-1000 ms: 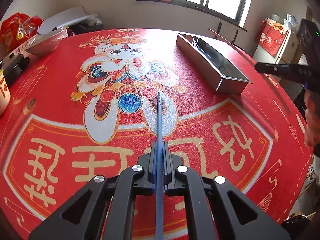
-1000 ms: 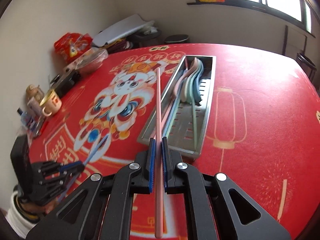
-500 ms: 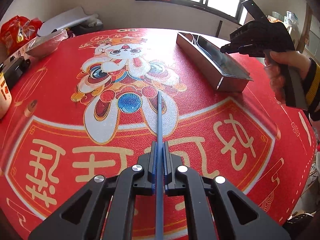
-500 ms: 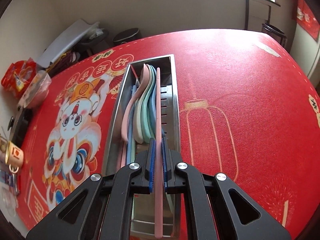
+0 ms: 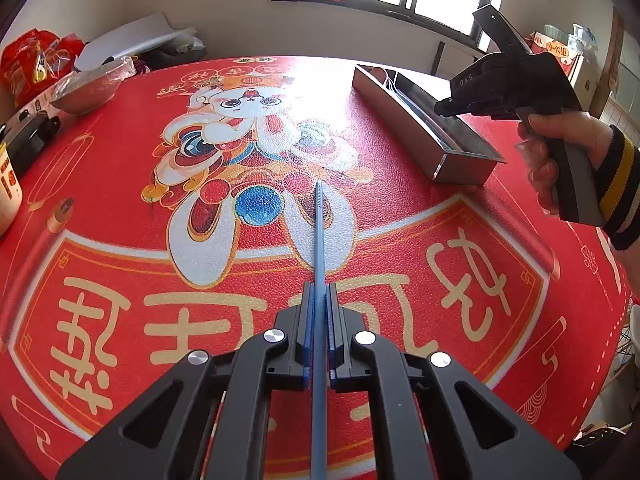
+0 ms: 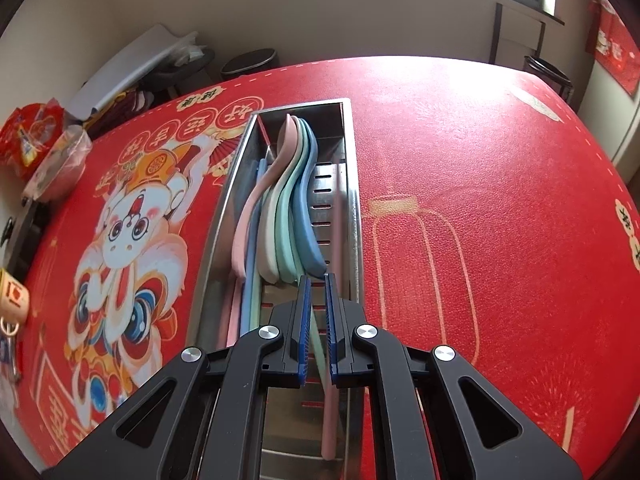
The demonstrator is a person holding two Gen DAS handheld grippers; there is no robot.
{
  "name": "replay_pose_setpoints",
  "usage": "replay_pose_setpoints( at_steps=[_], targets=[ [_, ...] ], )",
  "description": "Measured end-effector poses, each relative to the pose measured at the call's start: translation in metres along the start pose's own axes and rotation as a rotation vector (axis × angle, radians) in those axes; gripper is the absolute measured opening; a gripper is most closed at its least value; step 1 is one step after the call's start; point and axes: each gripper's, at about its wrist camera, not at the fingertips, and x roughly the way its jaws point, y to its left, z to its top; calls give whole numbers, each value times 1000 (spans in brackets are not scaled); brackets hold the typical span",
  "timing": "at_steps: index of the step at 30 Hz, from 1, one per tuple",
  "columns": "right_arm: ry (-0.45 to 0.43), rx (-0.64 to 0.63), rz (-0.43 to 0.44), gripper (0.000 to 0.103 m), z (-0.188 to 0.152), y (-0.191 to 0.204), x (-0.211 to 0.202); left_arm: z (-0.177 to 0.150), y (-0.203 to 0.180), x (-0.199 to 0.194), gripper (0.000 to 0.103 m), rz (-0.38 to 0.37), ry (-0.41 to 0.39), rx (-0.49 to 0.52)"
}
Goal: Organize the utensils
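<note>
My left gripper is shut on a blue chopstick that points forward above the red tablecloth. The steel utensil tray lies at the right rear, with my right gripper held over its near end. In the right wrist view my right gripper is open above the tray. A pink chopstick, blurred, drops free along the tray's right side. Pastel spoons and several chopsticks lie in the tray's left part.
A foil-covered bowl, red snack bags and a dark box stand at the table's left edge. A mug sits at the left in the right wrist view. A waste bin stands behind the table.
My right gripper moved over the tray, opened and let go of the pink chopstick, which now falls into the tray. My left gripper has stayed still, holding the blue chopstick.
</note>
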Motion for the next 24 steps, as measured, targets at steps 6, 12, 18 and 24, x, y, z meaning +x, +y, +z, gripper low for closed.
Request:
replay_pose_setpoints(
  at_steps=[6,12,18,24],
  targets=[
    [-52,-25,23,8,-7,-4,-19,0,-1,0,6,1,0,1],
    [-189,-110,68,10,-38,-17,-56,0,2,-1,6,-16,-2,-14],
    [-285,-146,61,55,-76,-44,-84,0,4,-1,5,-22,-4,-18],
    [-317,-131,52,70,-108,-67,-98,0,6,-3,5,-13,-10,-29]
  ],
)
